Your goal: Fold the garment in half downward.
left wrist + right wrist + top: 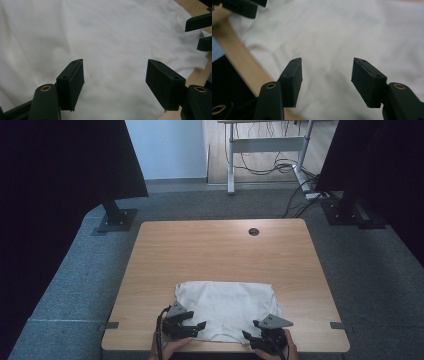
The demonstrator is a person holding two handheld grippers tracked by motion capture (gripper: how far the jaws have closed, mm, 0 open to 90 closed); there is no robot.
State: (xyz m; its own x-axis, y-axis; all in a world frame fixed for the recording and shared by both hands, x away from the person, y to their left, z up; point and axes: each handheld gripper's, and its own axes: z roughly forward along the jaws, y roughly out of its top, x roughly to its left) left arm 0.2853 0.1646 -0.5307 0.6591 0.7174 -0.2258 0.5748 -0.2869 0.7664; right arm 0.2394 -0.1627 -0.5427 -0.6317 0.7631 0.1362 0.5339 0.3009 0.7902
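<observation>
A white cloth (pixel 227 307) lies folded and a little rumpled on the near half of the wooden table (pixel 220 250). My left gripper (pixel 197 327) hovers at the cloth's near left corner, open, with cloth (pixel 112 45) below its jaws and nothing held. At the near right corner my right gripper (pixel 250 330) is open too, jaws wide over the cloth (pixel 332 37). The left gripper view (pixel 115 75) catches the other gripper's fingertips (pixel 200 22) at its right edge. The right gripper view (pixel 327 75) catches the other gripper's fingers (pixel 242 7) top left.
The table has a round cable hole (pixel 254 231) near its far edge. Two dark stands (pixel 117 217) (pixel 345 210) rise from the grey carpet beyond the table. A white desk frame (pixel 265 145) with loose cables stands farther back.
</observation>
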